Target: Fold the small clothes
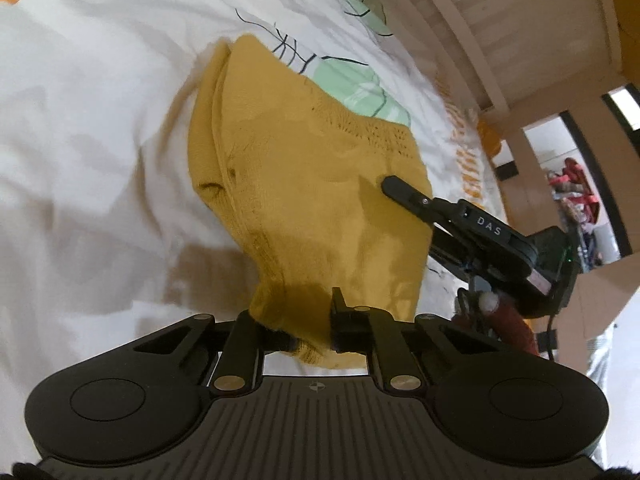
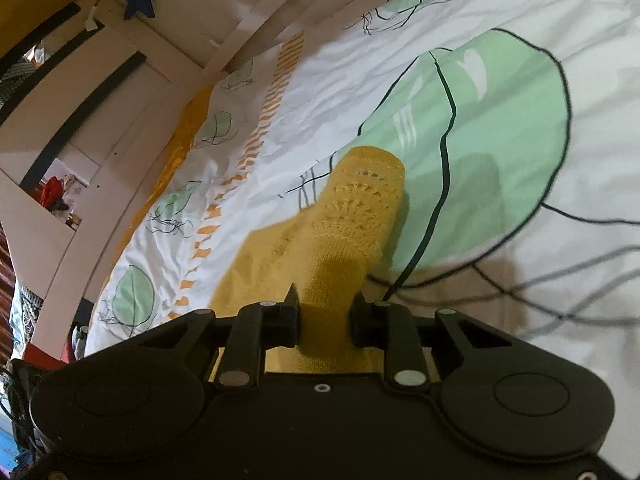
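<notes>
Mustard knit garment [image 1: 304, 184], lace-edged, rumpled

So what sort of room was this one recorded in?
Probably a bedroom: a white printed bedcover with green circles lies under the mustard-yellow knitted garment, with a pale wooden slatted bed frame alongside.

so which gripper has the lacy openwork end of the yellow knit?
The right gripper: the yellow knit garment runs from its jaws out to the eyelet band. The left gripper pinches a plain corner with no holes.
</notes>
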Available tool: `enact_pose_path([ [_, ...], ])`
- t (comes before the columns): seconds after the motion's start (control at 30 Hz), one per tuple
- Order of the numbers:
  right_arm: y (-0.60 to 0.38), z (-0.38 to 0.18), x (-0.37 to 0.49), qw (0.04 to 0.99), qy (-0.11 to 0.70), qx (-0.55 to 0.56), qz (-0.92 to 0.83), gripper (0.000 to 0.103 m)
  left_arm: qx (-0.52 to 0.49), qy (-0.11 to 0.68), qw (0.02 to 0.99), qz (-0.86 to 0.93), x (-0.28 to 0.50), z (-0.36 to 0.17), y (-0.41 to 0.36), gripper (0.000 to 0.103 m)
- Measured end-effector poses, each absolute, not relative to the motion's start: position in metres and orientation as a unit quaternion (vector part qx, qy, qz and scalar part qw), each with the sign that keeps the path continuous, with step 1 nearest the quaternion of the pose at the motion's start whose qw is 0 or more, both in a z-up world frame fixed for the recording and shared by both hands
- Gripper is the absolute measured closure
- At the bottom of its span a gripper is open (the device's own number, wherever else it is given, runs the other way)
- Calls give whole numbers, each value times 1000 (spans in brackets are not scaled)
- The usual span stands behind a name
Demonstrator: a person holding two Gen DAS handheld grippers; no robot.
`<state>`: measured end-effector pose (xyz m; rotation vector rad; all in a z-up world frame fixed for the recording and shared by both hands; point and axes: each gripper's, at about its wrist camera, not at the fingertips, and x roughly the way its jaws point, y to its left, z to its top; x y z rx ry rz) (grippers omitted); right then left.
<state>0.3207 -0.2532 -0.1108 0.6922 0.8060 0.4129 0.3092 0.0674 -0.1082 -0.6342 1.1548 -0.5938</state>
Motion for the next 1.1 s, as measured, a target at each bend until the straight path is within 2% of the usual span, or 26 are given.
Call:
enact_pose_path([
  [0.4,-267,-100,209,827,439,309,166,67,-250,549,735,-309,209,-90,50,90],
  [0.47,-268,-103,196,828,448,305,145,60,-231,560,736,-302,198,-98,45,90],
  [0.6,-273,-105,176,840,444,294,107,52,-179,582,750,-258,184,-118,40,88],
  [0.67,-272,-102,168,846,439,288,98,44,-169,580,755,-254,181,-122,41,86],
  [0.87,-266,-94,143,861,419,276,83,40,-145,572,769,-246,174,-116,38,85],
  [0.97,-263,-87,131,875,399,261,84,39,-136,553,790,-228,155,-108,45,86],
  [1.1,-254,-73,126,895,368,230,101,39,-116,473,842,-233,125,-75,52,85],
])
